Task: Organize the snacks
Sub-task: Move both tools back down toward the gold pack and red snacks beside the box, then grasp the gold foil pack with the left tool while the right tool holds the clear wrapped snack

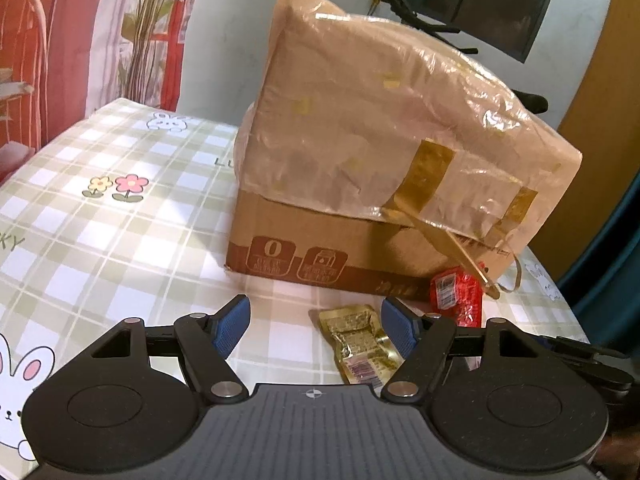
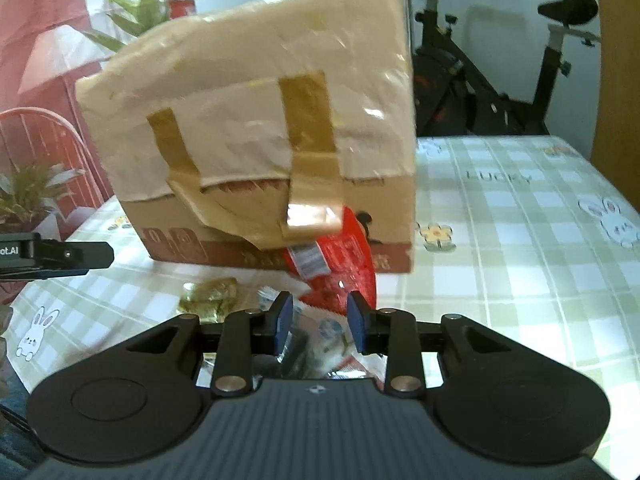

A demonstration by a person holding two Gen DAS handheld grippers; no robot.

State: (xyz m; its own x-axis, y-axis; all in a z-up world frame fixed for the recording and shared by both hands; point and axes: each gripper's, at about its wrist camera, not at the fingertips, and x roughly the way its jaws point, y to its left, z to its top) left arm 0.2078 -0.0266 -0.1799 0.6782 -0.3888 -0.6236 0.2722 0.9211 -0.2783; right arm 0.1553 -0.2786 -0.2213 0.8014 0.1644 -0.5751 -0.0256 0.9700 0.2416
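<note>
While the cardboard box [image 1: 384,184] stands far on the table:
Left gripper [image 1: 316,322]: jaws spread; gold snack packet [image 1: 362,346] lies between, nearer the right finger.
Right gripper [image 2: 320,320]: jaws half-closed around a clear snack wrapper [image 2: 324,340]; grip unclear.
Red packet [image 2: 340,264]: just beyond, against the box.

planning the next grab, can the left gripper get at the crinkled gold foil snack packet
Probably yes: the left gripper is open and the crinkled gold foil snack packet lies flat on the checked tablecloth by its right finger, nothing covering it.

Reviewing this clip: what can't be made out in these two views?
- Box contents: hidden in both views by its plastic-covered walls.
- White packet between the right gripper fingers: blurred, part hidden by the gripper body; grip unclear.
- Gold packet print: too small in left view; blurred in right.
</note>
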